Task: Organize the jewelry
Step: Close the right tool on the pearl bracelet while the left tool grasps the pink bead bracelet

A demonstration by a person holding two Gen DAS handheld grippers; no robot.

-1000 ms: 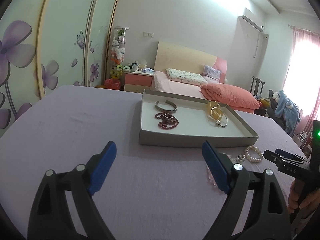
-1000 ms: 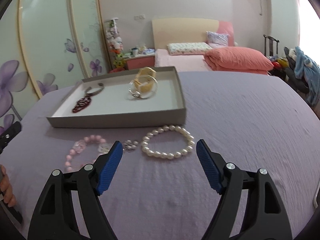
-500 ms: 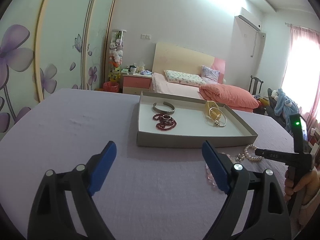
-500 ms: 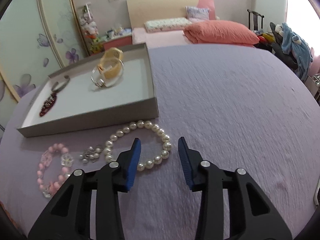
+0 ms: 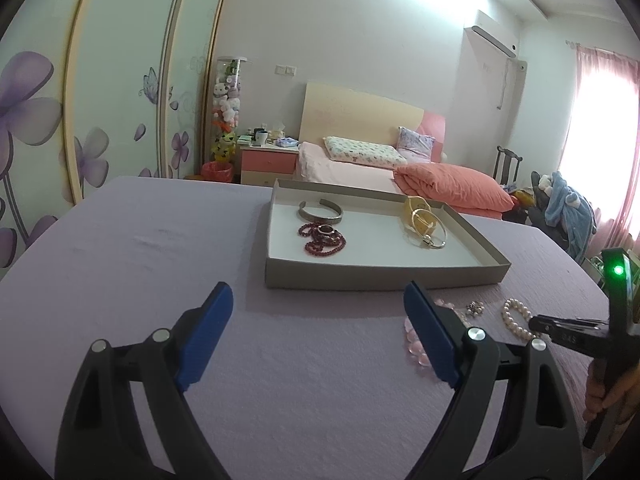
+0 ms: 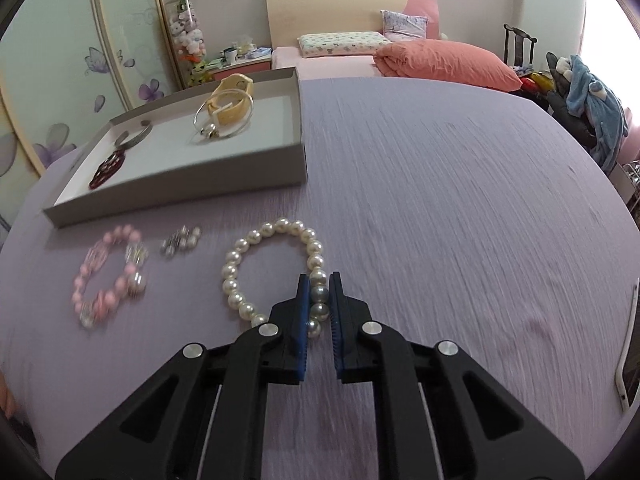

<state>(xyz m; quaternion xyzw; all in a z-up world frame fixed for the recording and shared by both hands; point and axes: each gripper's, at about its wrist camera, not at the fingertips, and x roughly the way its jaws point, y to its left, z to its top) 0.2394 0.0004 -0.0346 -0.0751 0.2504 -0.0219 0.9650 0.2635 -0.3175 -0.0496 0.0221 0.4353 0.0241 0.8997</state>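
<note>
My right gripper (image 6: 319, 280) is shut on the near right side of a white pearl bracelet (image 6: 256, 240) that lies on the purple table; the bracelet also shows in the left wrist view (image 5: 516, 316). Left of it lie a small silver cluster (image 6: 181, 240) and a pink bead bracelet (image 6: 108, 276). A grey tray (image 6: 240, 172) behind them holds a yellow band with a silver bangle (image 6: 228, 112), a dark red bead string (image 6: 107, 166) and a metal cuff (image 6: 136, 138). My left gripper (image 5: 318, 304) is open and empty, in front of the tray (image 5: 384, 278).
The purple table (image 5: 140, 248) stretches wide to the left of the tray. A bed with pink bedding (image 5: 452, 188) and a nightstand (image 5: 268, 158) stand behind the table. A chair with a blue garment (image 5: 568, 208) is at the right.
My right gripper moved down and forward onto the pearl bracelet and closed from wide open to shut on its beads. The left gripper stayed open and nearly still.
</note>
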